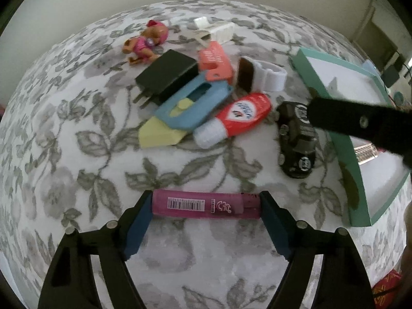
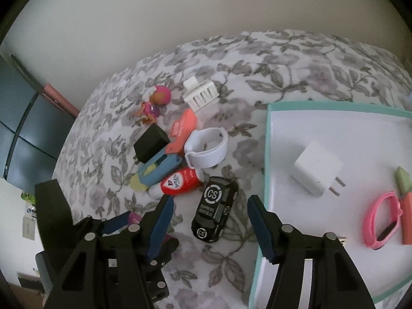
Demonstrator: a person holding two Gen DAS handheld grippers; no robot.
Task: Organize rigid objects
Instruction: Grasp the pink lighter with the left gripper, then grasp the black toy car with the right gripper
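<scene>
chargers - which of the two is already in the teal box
The white charger, lying inside the teal box. The black charger sits out on the floral cloth in the pile.

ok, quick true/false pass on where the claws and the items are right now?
1. The left claw grips the pink lighter by its two ends. True.
2. The black toy car is inside the teal box. False: it sits on the floral cloth beside the box.
3. The white charger lies in the teal box. True.
4. The right claw is shut on the red tube. False: it is open and empty; the tube lies in the pile on the cloth.
</scene>
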